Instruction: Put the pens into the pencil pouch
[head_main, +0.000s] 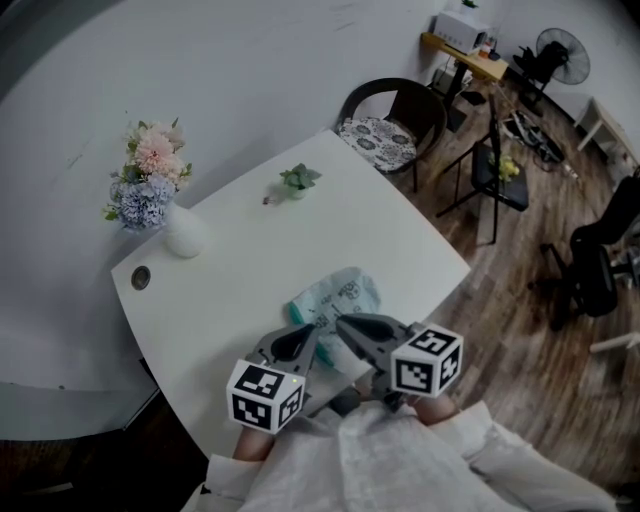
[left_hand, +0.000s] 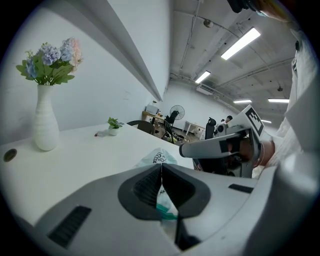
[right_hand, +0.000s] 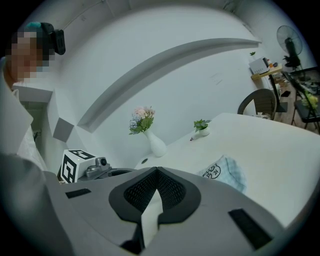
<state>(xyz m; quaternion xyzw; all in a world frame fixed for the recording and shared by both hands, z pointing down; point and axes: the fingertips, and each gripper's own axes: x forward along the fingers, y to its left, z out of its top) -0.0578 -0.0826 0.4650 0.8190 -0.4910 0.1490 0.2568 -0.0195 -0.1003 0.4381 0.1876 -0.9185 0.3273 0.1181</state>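
Observation:
The pencil pouch (head_main: 343, 293), pale green check cloth with a small printed emblem, lies flat on the white table (head_main: 240, 280) near its front right edge. No pen shows clearly in any view. My left gripper (head_main: 312, 336) hovers at the pouch's near left corner with its jaws pressed together and nothing between them. My right gripper (head_main: 341, 321) is just to its right, over the pouch's near edge, also shut and empty. In the left gripper view the pouch (left_hand: 158, 157) lies just past the shut jaw tips (left_hand: 161, 165). The right gripper view has the pouch (right_hand: 226, 172) to the right of its jaws (right_hand: 156, 170).
A white vase of flowers (head_main: 180, 232) stands at the table's far left, beside a round cable hole (head_main: 140, 277). A small potted plant (head_main: 298, 181) sits at the back with a small thin object (head_main: 268, 200) next to it. A chair (head_main: 390, 128) stands beyond the table's far corner.

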